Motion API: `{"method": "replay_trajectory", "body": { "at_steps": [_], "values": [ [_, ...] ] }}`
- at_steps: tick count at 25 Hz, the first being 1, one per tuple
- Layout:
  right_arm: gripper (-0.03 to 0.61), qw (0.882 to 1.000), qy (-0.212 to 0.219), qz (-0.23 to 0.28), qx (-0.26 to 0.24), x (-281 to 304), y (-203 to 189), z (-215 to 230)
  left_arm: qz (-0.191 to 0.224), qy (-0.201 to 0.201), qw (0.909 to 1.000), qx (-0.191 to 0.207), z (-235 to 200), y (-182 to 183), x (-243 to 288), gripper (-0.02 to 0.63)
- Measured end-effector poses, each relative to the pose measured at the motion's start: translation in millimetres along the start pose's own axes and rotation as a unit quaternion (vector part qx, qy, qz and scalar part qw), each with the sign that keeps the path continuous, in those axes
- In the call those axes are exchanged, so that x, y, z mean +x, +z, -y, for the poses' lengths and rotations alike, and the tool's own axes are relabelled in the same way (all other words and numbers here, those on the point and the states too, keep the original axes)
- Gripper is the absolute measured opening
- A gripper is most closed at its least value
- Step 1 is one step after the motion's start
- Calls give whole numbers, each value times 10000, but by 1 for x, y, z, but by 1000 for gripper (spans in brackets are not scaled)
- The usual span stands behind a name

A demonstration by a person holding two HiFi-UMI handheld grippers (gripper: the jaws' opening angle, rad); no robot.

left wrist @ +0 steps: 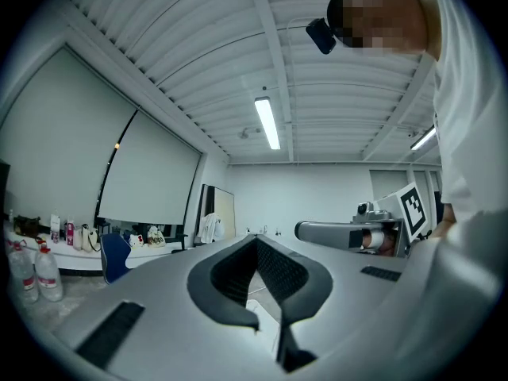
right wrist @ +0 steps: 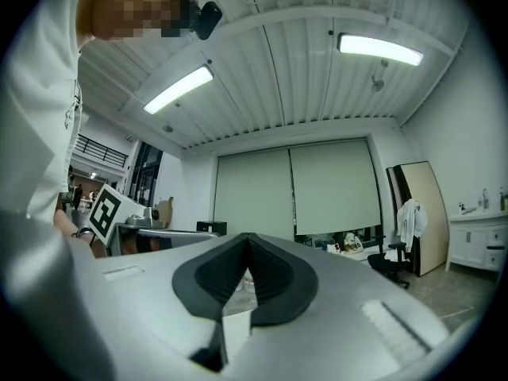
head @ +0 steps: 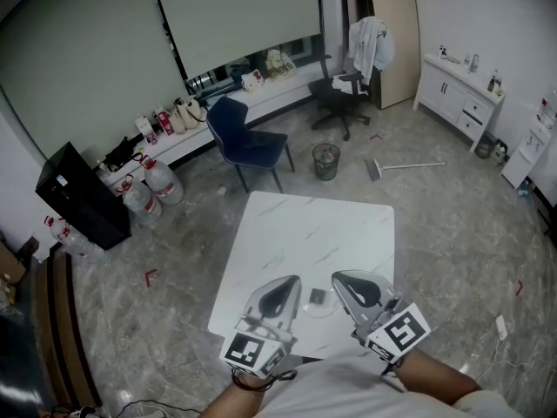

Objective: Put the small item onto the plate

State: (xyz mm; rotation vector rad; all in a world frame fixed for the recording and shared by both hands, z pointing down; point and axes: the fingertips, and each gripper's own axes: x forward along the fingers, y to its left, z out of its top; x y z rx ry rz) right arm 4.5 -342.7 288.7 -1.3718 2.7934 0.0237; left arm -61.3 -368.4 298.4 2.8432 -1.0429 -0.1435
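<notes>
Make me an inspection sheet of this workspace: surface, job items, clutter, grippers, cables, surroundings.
Surface: white marbled table.
Job's things: small dark item appears to lie on a clear plate near the front edge; the plate is faint.
Clutter: nothing seen on the table.
Grippers: left gripper and right gripper both shut and empty, either side of the plate.
Cables: thin cable on the floor, right.
Surroundings: blue chair, bin, water bottles, broom.
</notes>
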Motion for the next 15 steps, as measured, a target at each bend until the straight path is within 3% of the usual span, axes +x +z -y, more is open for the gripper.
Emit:
{"method": "replay_trajectory", "body": {
  "at_steps": [15],
  "values": [
    [2,9999,-104,41,117,2,3,16,19,96,9999,-63,-3,-1,-4,6]
  ]
}}
